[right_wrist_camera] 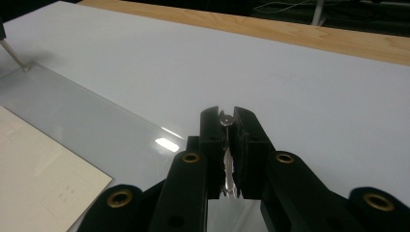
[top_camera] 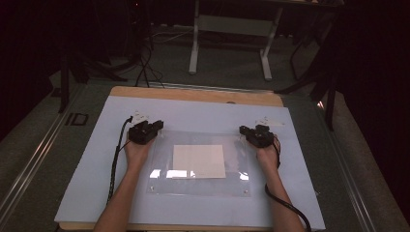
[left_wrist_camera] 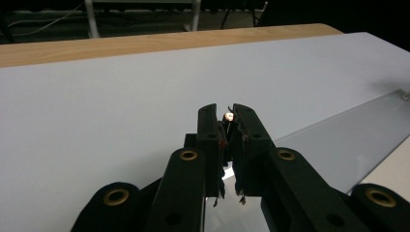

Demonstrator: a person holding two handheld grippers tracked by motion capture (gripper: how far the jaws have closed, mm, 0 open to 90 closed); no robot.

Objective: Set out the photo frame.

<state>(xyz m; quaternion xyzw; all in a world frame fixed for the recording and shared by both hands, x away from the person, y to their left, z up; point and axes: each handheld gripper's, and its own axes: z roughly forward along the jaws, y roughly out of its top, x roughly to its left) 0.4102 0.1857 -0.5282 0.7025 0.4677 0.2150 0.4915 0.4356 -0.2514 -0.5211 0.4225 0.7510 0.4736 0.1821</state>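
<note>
Black tongs stand at both far corners of a clear acrylic sheet [top_camera: 198, 162]. The left tongs [top_camera: 155, 126] are clamped on the sheet's corner at 10 o'clock, and the right tongs [top_camera: 243, 130] on the corner at 2 o'clock. In the left gripper view the left tongs [left_wrist_camera: 228, 116] are nearly together, with a small screw head [left_wrist_camera: 229, 116] between their tips. The right gripper view shows the right tongs [right_wrist_camera: 226, 118] the same way, the thin sheet edge [right_wrist_camera: 227, 169] pinched between them.

This sheet lies flat in the middle of the desk [top_camera: 96, 159], on its pale blue cover, and presses on a white paper [top_camera: 199, 161].

I judge the step is to raise the sheet from the paper. To do it well, both hands should go up together at equal speed, so the sheet does not twist or slide out. Keep the grip firm, because the plastic is smooth. Lift the far edge first, slowly; the paper may stick to the sheet by static.
</note>
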